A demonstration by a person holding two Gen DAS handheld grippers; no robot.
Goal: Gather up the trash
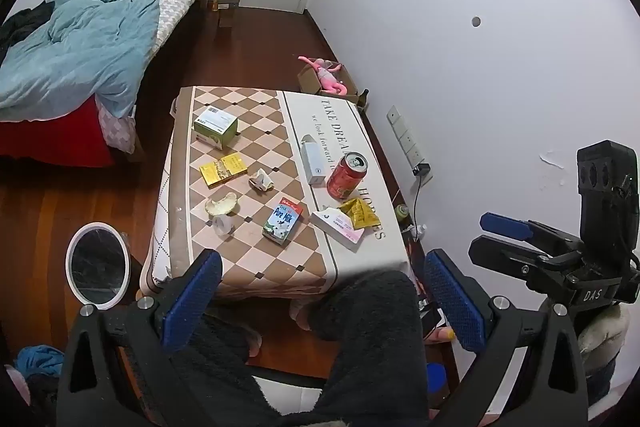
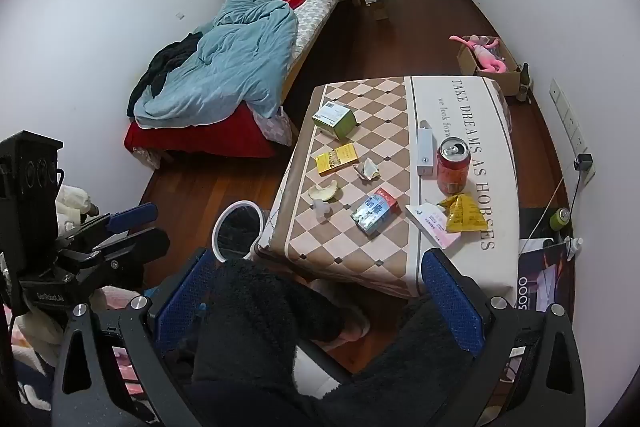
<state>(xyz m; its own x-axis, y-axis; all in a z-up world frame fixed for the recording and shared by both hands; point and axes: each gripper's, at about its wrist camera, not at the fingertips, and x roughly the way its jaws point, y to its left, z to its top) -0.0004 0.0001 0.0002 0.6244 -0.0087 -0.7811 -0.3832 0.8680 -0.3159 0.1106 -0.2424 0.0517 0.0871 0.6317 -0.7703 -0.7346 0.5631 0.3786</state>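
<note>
Both my grippers, left (image 1: 320, 297) and right (image 2: 316, 301), hung with jaws wide apart, empty, above my knees, short of the table (image 1: 280, 263) bearing red can (image 1: 346, 174) and milk carton (image 1: 282, 221).

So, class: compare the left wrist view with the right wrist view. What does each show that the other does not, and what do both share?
Only the left wrist view: the right hand-held gripper, seen from the side, and a blue cloth heap on the floor.
Only the right wrist view: the left hand-held gripper and a dark printed poster on the floor.
Both: the checked tablecloth, red drink can, blue milk carton, and round white-rimmed bin.
</note>
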